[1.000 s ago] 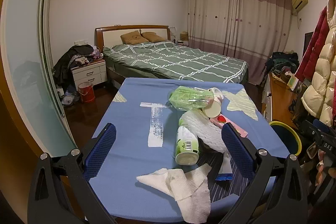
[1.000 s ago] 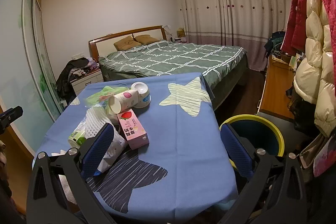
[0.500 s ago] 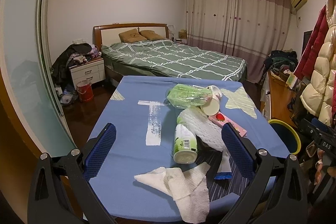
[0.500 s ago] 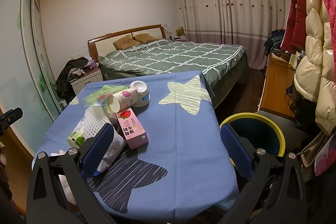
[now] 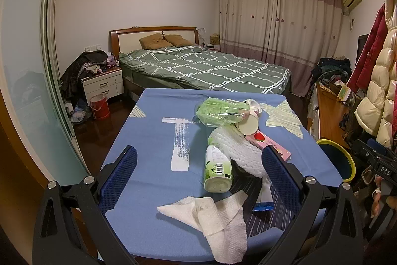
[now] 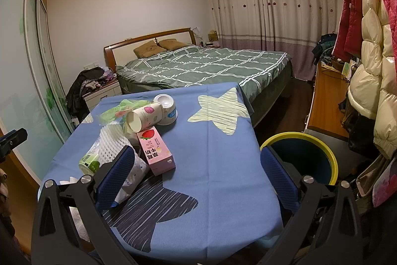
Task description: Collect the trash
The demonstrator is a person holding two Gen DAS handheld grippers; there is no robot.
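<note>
Trash is piled on a table with a blue star-print cloth [image 5: 153,140]. Nearest lies a crumpled white paper towel [image 5: 215,217]; behind it a green-labelled bottle [image 5: 217,167] on its side, white foam netting [image 5: 238,148], a pink strawberry carton [image 6: 155,151], a tipped paper cup [image 6: 145,116], a white bowl [image 6: 166,108] and a green plastic bag [image 5: 218,112]. My left gripper [image 5: 198,174] hangs open above the table's near edge, empty. My right gripper [image 6: 194,173] is also open and empty, over the cloth right of the pile. A yellow-rimmed bin [image 6: 301,159] stands on the floor right of the table.
A bed with a green checked cover [image 5: 206,71] stands beyond the table, with a cluttered nightstand [image 5: 103,85] and a red bucket [image 5: 100,106] to the left. Coats [image 6: 372,66] hang at the right above a wooden desk [image 6: 325,106]. A sliding glass door [image 5: 29,91] runs along the left.
Both views have shifted only slightly, with the table scene settling a little lower and closer. Both grippers stay open and nothing on the table has moved.
</note>
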